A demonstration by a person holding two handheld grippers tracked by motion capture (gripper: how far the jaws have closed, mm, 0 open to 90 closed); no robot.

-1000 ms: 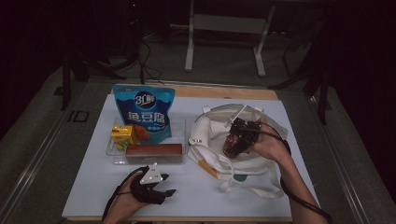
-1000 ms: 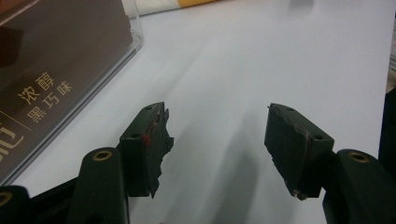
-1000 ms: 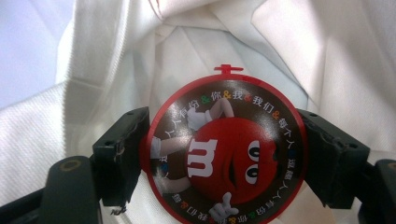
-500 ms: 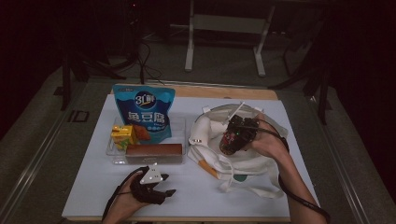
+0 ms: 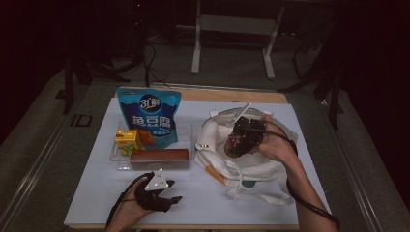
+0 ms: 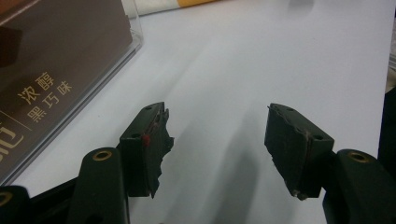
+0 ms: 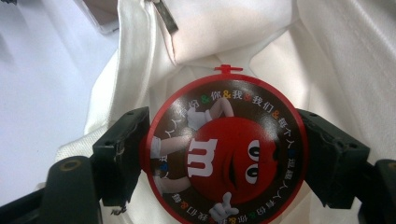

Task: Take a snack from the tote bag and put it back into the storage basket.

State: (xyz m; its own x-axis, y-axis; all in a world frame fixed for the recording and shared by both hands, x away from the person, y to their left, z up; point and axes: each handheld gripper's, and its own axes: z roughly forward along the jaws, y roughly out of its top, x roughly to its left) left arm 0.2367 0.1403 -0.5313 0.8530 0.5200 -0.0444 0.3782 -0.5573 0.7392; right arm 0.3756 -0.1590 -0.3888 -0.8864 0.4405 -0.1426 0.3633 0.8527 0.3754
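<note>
Right now the round candy tin sits pinched between the right gripper's jaws, each pad pressed on an opposite point of its red rim. Its printed lid faces the gripper camera, the small red tab at the rim pointing up in that view; being a disc, it has no long axis. It hangs over the open white bag, cloth folds close under and around it. Left of the bag stand the clear tray, the brown box and the blue pouch. Bare tabletop lies along the near edge, where the left gripper rests, jaws spread and empty, just beside the box.
</note>
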